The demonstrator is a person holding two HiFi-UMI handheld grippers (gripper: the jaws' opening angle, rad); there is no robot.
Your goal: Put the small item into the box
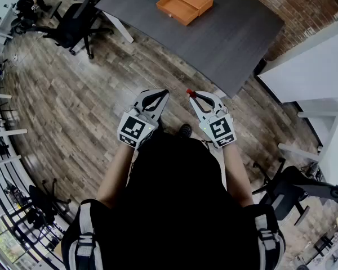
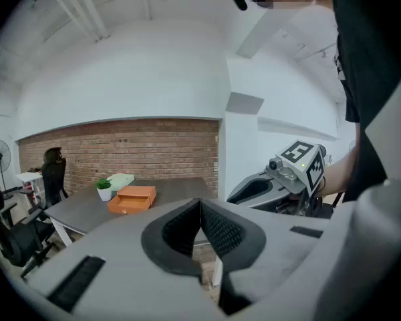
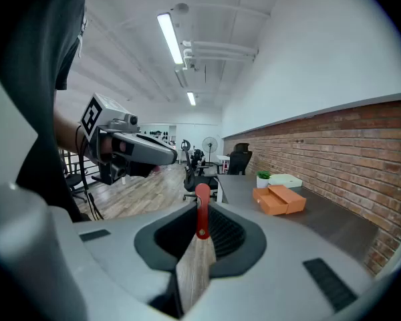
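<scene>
The small red item (image 3: 202, 194) stands upright, pinched at the tips of my right hand-held gripper (image 3: 202, 212). Its jaws are only narrowly apart and press on the item from both sides. My left hand-held gripper (image 2: 200, 206) is closed, pads together, with nothing in it. I hold both over the wooden floor (image 1: 73, 106), well apart from the orange box (image 1: 185, 3) on the dark worktop (image 1: 231, 38).

Table (image 1: 231, 44) matt dark woodgrain; floor (image 1: 73, 111) wood planks; wall (image 1: 287, 10) rough brick; box (image 1: 186, 3) smooth matt.
</scene>
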